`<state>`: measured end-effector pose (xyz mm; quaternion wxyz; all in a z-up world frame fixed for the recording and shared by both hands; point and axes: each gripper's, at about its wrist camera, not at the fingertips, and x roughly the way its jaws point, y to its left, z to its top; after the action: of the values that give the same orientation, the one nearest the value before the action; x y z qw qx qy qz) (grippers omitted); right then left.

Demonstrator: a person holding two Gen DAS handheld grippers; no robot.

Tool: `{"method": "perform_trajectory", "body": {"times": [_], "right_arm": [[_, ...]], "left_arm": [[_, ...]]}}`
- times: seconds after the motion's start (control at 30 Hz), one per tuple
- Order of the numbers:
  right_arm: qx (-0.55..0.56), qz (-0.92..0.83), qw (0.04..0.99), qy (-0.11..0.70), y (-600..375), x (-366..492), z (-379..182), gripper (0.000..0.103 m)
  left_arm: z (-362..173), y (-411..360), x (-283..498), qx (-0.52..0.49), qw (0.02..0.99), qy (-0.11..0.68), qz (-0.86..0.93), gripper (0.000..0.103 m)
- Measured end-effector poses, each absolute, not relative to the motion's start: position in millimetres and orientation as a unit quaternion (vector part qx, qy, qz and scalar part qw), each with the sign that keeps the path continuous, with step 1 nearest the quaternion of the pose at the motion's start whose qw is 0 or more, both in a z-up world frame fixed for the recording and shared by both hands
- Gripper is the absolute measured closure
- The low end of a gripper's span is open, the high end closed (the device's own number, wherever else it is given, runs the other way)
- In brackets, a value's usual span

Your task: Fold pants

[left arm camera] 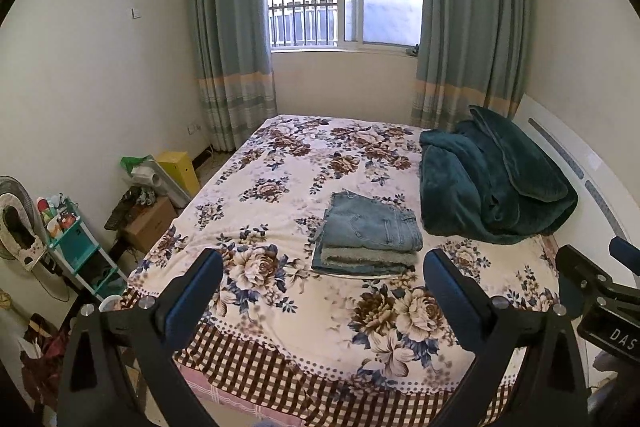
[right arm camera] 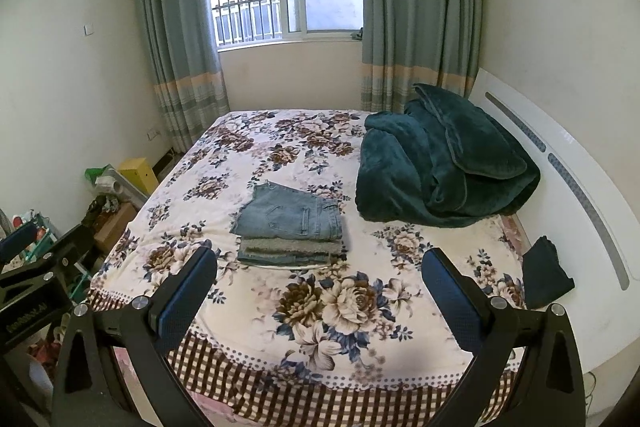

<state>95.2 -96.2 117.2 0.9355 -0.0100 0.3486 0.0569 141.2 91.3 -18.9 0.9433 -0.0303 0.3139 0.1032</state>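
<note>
Light blue denim pants lie folded in a neat stack in the middle of the floral bedspread; they also show in the right wrist view. My left gripper is open and empty, held back above the bed's near edge, short of the stack. My right gripper is open and empty too, at the same distance from the pants. Part of the right gripper shows at the right edge of the left wrist view, and the left gripper at the left edge of the right wrist view.
A dark green blanket is piled at the bed's far right against the white headboard. A small dark cloth lies near the headboard. Boxes, a teal rack and a fan stand left of the bed.
</note>
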Motion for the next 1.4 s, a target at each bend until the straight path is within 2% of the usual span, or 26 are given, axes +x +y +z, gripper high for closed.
{"method": "perform_trajectory", "body": {"times": [1.4], "right_arm": [[-0.008,0.067,0.934,0.351,-76.4,98.1,118.5,0.000]], "left_arm": [[-9.8,82.1,147.5,-0.028,0.943,0.314,0.107,0.001]]}}
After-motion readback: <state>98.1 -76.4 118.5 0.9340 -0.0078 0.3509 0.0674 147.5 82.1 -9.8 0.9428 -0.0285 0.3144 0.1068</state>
